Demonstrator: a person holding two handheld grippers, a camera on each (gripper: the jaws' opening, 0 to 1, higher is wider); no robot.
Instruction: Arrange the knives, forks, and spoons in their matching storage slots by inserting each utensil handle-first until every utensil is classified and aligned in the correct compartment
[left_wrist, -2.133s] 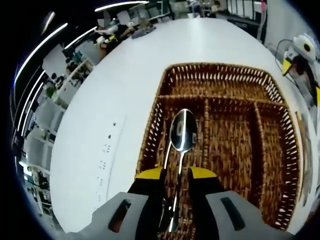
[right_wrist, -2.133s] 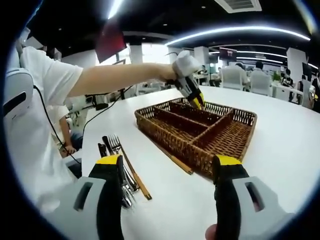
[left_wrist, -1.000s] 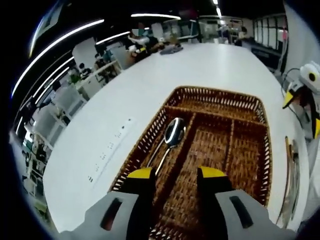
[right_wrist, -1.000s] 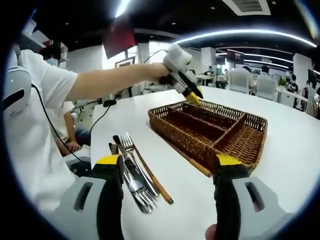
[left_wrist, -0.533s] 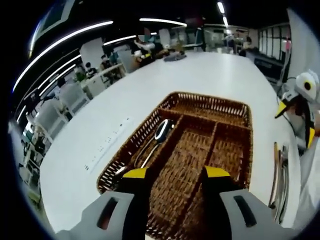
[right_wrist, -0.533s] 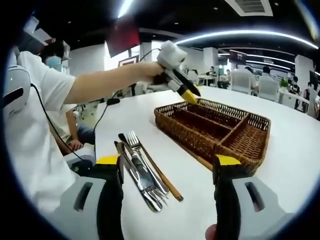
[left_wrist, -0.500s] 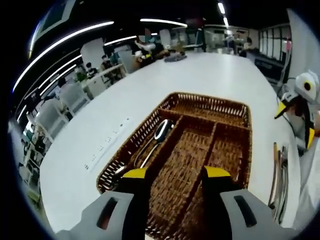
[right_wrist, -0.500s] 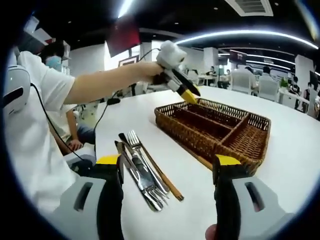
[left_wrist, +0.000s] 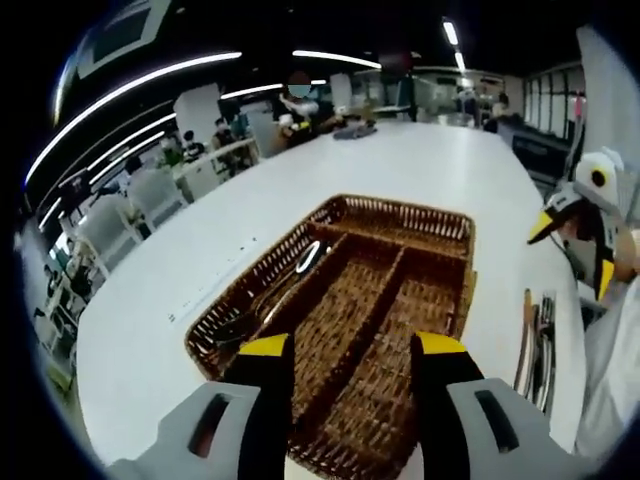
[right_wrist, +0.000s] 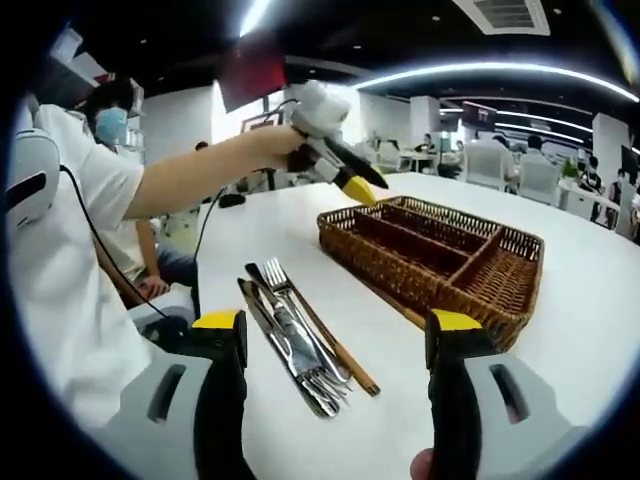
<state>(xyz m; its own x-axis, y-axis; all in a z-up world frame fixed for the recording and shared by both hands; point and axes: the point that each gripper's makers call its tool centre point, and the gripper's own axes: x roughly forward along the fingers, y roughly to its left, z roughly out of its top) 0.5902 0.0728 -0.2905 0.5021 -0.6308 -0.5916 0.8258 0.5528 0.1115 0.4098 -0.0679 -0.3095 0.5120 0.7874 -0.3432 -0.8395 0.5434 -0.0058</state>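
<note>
As we look along the left gripper (left_wrist: 342, 345) in the left gripper view, its two yellow-tipped fingers (left_wrist: 265, 346) stand apart and released, with nothing between them, above the near end of the wicker tray (left_wrist: 452, 320). One spoon (left_wrist: 292, 270) lies in the leftmost long slot, bowl toward the far end; we judge it is laid lengthwise so that it sits aligned with the divider. The neighbouring slots appear bare. To the right of the tray, the remaining cutlery (left_wrist: 538, 340) lies on the white tabletop (left_wrist: 200, 260), and the right gripper (left_wrist: 572, 235) enters at the right edge. We judge the left gripper is held clear of the tray so that the next piece can be fetched.

Along the right gripper (right_wrist: 335, 335) in the right gripper view, its fingers (right_wrist: 222, 330) are also spread wide and hold nothing. They frame the cutlery pile (right_wrist: 300, 340): a fork, at least one knife and a brown stick-like piece, lying side by side near the tray (right_wrist: 440, 290). We judge this gripper is lined up to collect the next utensil. The left gripper (right_wrist: 340, 175) hovers near the tray's far corner.

No legible brands, labels or writing appear in either view.
</note>
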